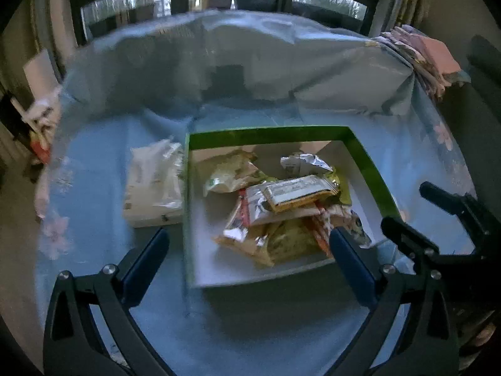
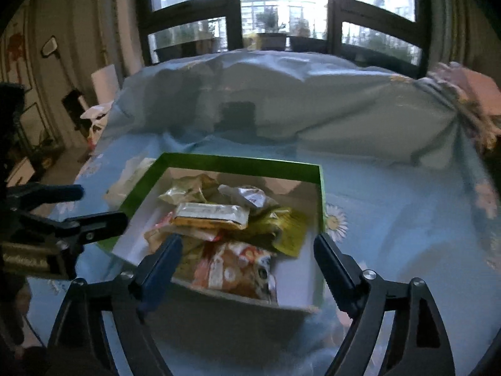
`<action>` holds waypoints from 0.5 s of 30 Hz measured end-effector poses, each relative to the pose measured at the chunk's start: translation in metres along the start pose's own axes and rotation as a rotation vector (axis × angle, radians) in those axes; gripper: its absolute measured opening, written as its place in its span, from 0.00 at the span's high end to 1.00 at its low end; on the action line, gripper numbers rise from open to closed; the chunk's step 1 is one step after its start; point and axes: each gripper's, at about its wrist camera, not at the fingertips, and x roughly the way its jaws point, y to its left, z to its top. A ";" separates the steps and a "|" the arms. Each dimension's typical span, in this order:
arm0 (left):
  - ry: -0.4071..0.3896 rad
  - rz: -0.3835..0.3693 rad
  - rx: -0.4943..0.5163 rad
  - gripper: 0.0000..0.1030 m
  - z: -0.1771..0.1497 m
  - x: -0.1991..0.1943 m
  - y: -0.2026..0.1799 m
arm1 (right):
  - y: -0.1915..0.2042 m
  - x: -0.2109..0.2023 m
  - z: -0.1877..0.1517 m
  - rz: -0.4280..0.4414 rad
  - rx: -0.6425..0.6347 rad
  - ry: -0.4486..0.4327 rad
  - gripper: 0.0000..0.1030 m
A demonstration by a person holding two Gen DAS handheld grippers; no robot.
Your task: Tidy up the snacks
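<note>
1. Hovering over a green-rimmed box (image 1: 269, 132) on a pale blue floral bedsheet (image 1: 103, 163), left gripper (image 1: 247, 244) spread wide, nothing between its fingers, near corner of box below and between them.
2. Hanging above the same box (image 2: 238, 160) from the other side, right gripper (image 2: 249, 250) likewise spread, pinching nothing, blue-padded fingers (image 2: 162, 266) astride the near wall.
3. Lying heaped inside the white-floored box: snack packets (image 1: 281, 210), among them a long silver-and-yellow bar wrapper (image 1: 300, 192) on top, a crumpled silver packet (image 1: 303, 163) toward the far side, an orange-printed bag (image 2: 238, 269) nearest the right gripper.
4. Resting just outside the box's left wall, touching or nearly touching it: a white plastic-wrapped pack (image 1: 156, 188).
5. Crowding the right edge of the left wrist view: black fingers of the right gripper (image 1: 432, 219); crowding the left edge of the right wrist view: the left gripper (image 2: 78, 210).
6. Rising behind the box: a bunched blue duvet (image 2: 281, 100), folded pink-patterned cloth (image 1: 426, 59) at its right end, dark-framed windows (image 2: 281, 6) beyond.
7. Blurring both views slightly; packet labels unreadable.
</note>
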 end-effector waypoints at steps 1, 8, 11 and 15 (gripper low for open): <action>-0.008 0.011 0.008 0.00 -0.003 -0.012 -0.001 | 0.001 -0.006 0.000 0.003 0.002 0.002 0.16; -0.021 0.071 0.060 0.00 -0.022 -0.053 -0.012 | 0.001 -0.045 -0.004 -0.009 0.075 0.035 0.15; -0.006 0.051 0.056 0.00 -0.028 -0.061 -0.014 | 0.001 -0.058 -0.004 -0.010 0.082 0.026 0.15; 0.000 0.073 0.064 0.00 -0.033 -0.065 -0.017 | 0.002 -0.071 -0.004 -0.016 0.086 0.015 0.15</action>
